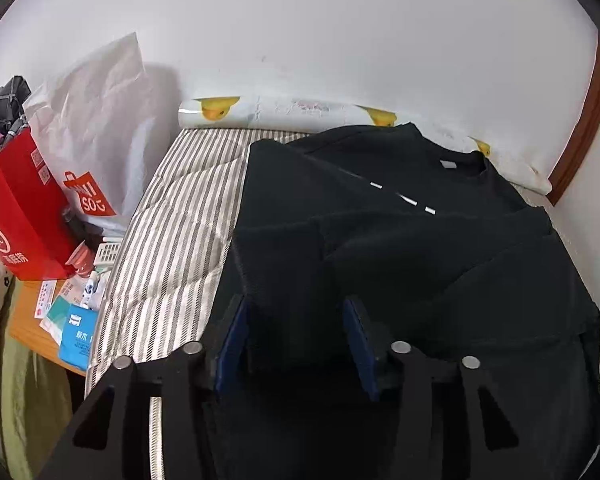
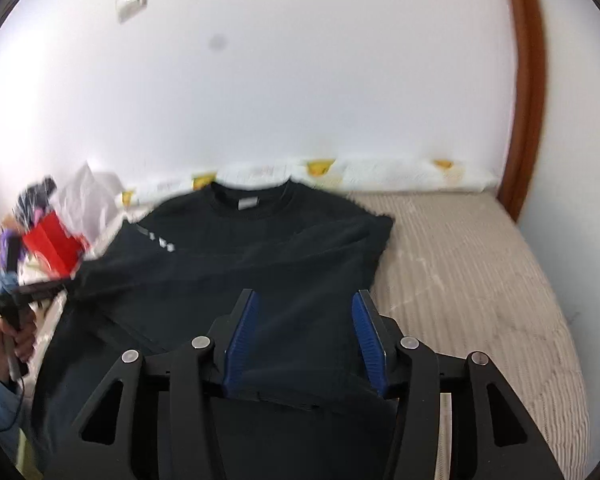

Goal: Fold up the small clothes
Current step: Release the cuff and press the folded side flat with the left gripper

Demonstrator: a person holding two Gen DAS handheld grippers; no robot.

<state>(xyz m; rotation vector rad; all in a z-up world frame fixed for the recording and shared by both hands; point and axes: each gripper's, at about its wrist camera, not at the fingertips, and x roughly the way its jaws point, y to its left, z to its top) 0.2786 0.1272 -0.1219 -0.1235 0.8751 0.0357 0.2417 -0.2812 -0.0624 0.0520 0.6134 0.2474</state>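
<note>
A black T-shirt (image 1: 400, 240) with a small white print lies on the striped bed, collar toward the wall, sides partly folded in. It also shows in the right wrist view (image 2: 260, 256), blurred. My left gripper (image 1: 296, 316) is open, its blue pads spread over the shirt's lower left part, holding nothing. My right gripper (image 2: 306, 312) is open above the shirt's lower right part. In the right wrist view the left gripper (image 2: 40, 290) is at the shirt's left edge, held by a hand.
The striped bed (image 1: 172, 240) runs along a white wall. A duck-print roll (image 1: 220, 112) lies at the wall. A red bag (image 1: 16, 208), a white bag (image 1: 96, 128) and small packets crowd a side table on the left. A brown wooden frame (image 2: 528, 100) stands at right.
</note>
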